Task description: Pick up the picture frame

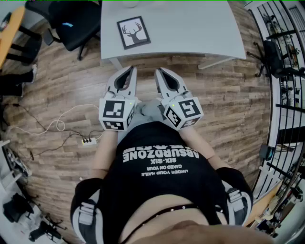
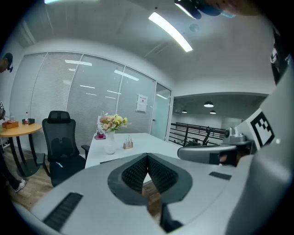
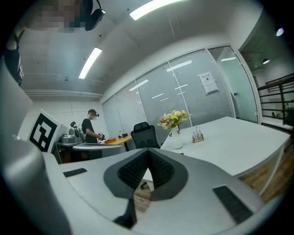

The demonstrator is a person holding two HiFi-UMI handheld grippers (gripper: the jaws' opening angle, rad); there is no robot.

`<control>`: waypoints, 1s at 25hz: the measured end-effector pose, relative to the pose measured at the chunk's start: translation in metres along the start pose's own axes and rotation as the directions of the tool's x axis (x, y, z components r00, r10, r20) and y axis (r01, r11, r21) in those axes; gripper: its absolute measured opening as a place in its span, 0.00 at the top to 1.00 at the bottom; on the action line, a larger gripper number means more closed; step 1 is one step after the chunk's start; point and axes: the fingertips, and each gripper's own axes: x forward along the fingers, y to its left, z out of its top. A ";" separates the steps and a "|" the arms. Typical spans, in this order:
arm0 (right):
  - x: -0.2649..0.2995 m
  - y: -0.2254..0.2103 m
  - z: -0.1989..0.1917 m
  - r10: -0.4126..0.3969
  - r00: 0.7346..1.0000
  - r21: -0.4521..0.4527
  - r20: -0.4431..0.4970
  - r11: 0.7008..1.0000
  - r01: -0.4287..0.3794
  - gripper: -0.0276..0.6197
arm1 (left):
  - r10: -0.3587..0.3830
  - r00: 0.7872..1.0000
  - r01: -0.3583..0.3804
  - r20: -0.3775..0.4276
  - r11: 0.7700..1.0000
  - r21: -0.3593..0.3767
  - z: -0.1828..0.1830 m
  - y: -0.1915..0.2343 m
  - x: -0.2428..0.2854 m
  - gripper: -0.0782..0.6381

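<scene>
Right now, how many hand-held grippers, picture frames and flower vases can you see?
Hand-held grippers: 2, the left hand-held gripper and the right hand-held gripper
Picture frame: 1
Flower vase: 1
Total: 4

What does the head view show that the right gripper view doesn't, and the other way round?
Only the head view: the picture frame seen plainly, lying flat on the white table with its deer print up, a power strip on the floor, and the wearer's black shirt.
Only the right gripper view: a vase of flowers on that table, a person standing in the background, and the ceiling lights.
Both: the white table, a black office chair beside it, and the right gripper, jaws together with nothing between them.
</scene>
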 end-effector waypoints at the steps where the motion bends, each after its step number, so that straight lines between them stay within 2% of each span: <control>1: 0.000 0.005 -0.001 0.004 1.000 -0.001 -0.002 1.000 -0.004 0.93 | -0.006 1.000 0.006 -0.006 1.000 -0.001 -0.001 0.000 -0.002 0.87; 8: 0.005 0.017 -0.012 0.009 1.000 -0.001 -0.017 1.000 -0.009 0.93 | -0.021 0.999 0.020 -0.024 0.999 -0.026 -0.011 0.010 0.003 0.87; 14: 0.002 0.000 -0.016 -0.057 0.998 0.020 -0.032 0.998 0.058 0.93 | -0.033 0.998 0.031 -0.059 0.999 -0.038 -0.018 0.009 0.012 0.87; 20: 0.023 -0.017 -0.020 -0.068 0.996 0.047 -0.052 0.996 0.071 0.93 | -0.015 0.997 0.015 -0.077 1.000 -0.004 -0.021 0.020 0.036 0.87; 25: 0.057 -0.032 -0.019 -0.055 0.996 0.054 -0.077 0.997 0.059 0.93 | -0.003 0.988 0.003 -0.154 1.000 0.003 -0.033 0.036 0.062 0.87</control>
